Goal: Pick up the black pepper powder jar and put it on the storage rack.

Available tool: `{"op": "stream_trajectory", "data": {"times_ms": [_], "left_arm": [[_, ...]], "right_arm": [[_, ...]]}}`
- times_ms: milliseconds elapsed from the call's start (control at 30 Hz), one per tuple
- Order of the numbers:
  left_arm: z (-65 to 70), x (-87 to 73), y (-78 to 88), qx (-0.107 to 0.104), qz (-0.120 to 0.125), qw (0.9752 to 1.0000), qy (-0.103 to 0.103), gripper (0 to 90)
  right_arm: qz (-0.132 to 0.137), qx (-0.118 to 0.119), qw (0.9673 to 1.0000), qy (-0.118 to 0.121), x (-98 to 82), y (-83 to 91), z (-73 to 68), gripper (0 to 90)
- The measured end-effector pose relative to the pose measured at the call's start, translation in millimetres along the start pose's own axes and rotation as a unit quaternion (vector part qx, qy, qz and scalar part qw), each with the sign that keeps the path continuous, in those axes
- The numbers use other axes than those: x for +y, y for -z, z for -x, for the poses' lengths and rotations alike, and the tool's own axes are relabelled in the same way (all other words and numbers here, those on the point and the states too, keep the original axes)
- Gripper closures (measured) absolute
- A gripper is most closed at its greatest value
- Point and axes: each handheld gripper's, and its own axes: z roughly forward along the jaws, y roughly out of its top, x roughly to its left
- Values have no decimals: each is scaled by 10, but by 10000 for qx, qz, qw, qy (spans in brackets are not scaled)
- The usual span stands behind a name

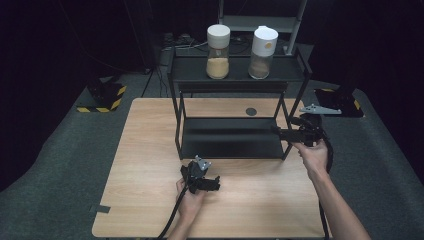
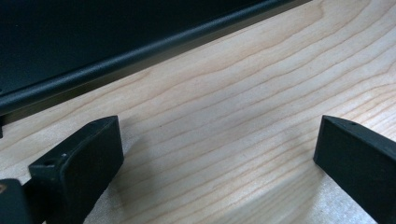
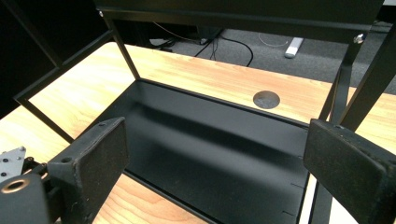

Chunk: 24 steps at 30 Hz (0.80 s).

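Beside the rack (image 1: 230, 137), right claw (image 1: 276, 131) gapes.

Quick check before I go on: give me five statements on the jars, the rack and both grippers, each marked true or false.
1. Two jars stand on the rack's top shelf. True: the left jar and the right jar both have white lids.
2. The left gripper holds a jar. False: its jaws stand open over bare table.
3. The bottom shelf carries a jar. False: nothing stands on it.
4. The right gripper is open. True, at the rack's right front leg.
5. Both jars lie tipped over. False: both stand upright.
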Motion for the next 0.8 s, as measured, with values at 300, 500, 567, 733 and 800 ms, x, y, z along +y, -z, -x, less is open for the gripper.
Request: {"op": "stream_trajectory", "data": {"times_ms": [300,500,567,733,800], "left_arm": [[0,0,0,0,0,10000,0,12],[0,0,0,0,0,10000,0,12],[0,0,0,0,0,10000,0,13],[0,-1,0,0,2,10000,2,12],[0,-1,0,-1,3,10000,3,12]], "right_arm": [[-31,9,10000,9,-68,-33,-7,64],[-65,29,10000,-43,-126,-67,-2,65],[-84,25,9999,-48,-148,-81,-3,65],[-115,33,9999,-76,-198,-111,1,66],[-119,39,9999,-96,-229,-126,8,66]]}}
